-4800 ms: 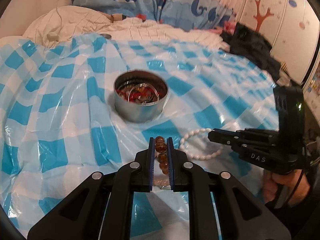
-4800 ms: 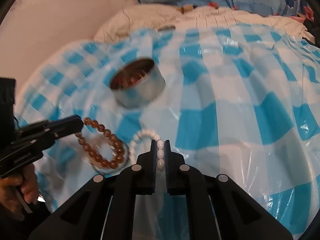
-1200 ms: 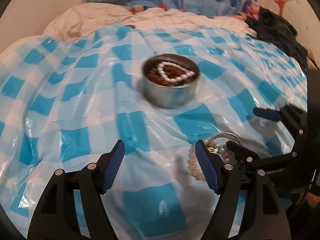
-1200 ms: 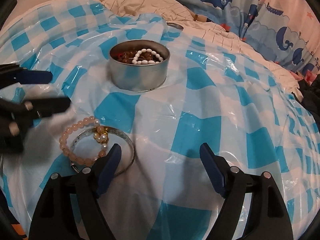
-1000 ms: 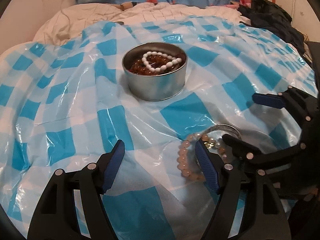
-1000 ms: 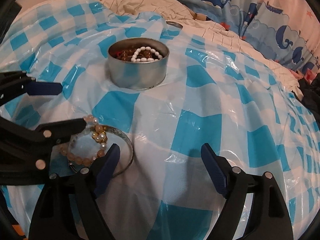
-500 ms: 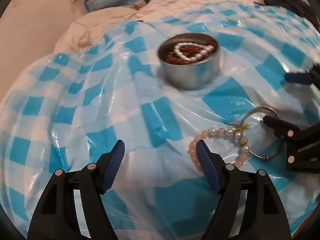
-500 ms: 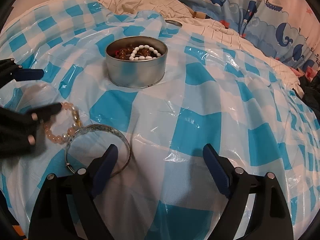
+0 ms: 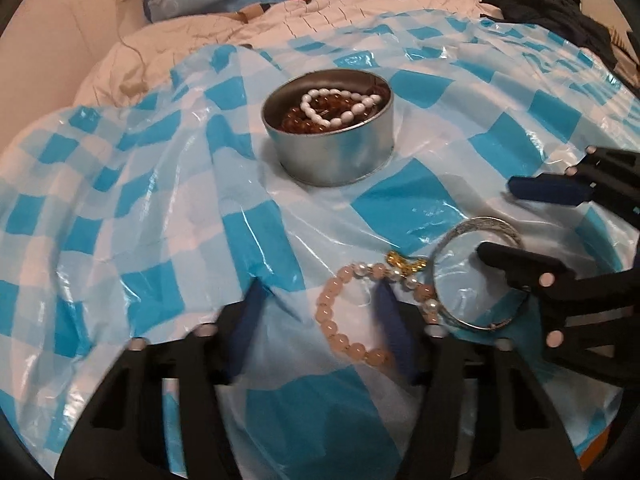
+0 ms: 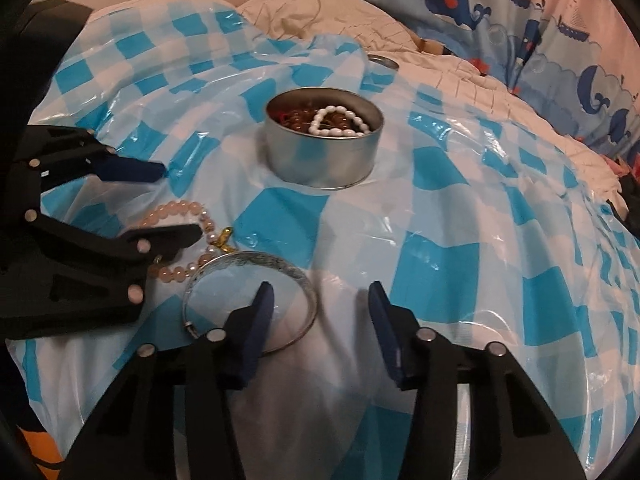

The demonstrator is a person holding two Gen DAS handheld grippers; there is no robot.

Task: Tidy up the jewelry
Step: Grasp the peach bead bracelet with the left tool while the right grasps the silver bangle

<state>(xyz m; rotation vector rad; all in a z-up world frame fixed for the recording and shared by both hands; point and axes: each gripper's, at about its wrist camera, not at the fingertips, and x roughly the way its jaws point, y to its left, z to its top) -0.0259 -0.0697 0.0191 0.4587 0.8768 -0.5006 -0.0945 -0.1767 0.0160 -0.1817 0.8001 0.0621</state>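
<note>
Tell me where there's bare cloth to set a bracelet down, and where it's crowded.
Bare checked cloth lies to the right of the tin, running to the quilt. More lies left of the tin in the left wrist view. Crowded: in front of the tin, where the pink bead bracelet touches the silver bangle between the open left gripper and open right gripper.

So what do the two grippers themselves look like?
Both grippers, left and right, are matte black plastic with cut-out, truss-like arms. Each finger carries a dark blue pad on its inner face. Round silver screw heads dot the joints. No cables, sleeves or readable markings show.
</note>
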